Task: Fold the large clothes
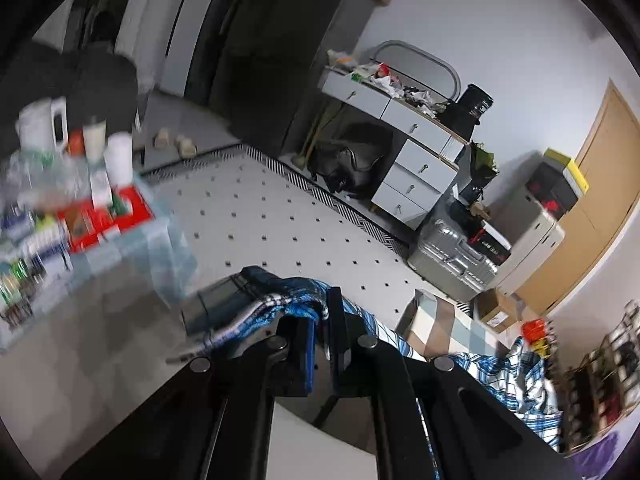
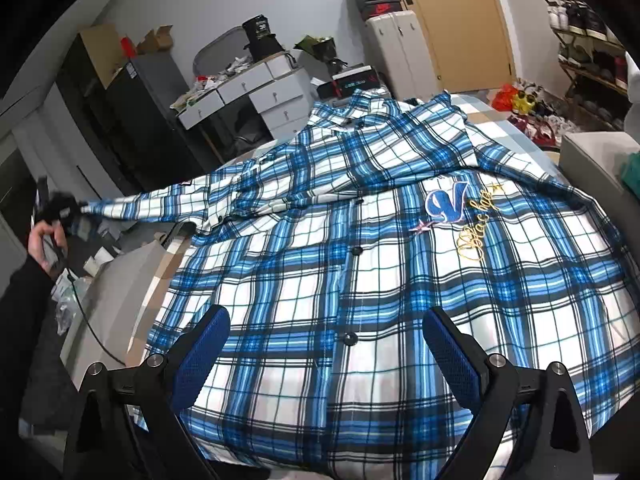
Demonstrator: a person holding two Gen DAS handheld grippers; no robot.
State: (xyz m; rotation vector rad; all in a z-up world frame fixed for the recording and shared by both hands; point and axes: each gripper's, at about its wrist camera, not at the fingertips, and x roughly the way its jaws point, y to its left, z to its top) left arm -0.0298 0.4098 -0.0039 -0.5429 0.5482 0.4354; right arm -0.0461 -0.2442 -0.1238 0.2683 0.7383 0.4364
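The blue plaid shirt [image 2: 360, 240] lies spread button-side up on the bed [image 2: 160, 276], its sleeve end [image 1: 296, 304] pinched in the closed left tongs [image 1: 320, 320] and stretched sideways, while the right tongs [image 2: 324, 344] hover wide apart above the hem.

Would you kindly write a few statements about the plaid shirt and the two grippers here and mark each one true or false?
1. The left gripper is shut on the cuff of the blue and white plaid button-up shirt. True.
2. The right gripper is clamped on the shirt's hem. False: its jaws stand open above the fabric, gripping nothing.
3. The shirt lies front up, with a blue embroidered letter patch showing. True.
4. The shirt's sleeve is folded across its chest. False: it is stretched out sideways toward the left gripper.
5. The wooden door behind the bed stands wide open. False: it is closed.
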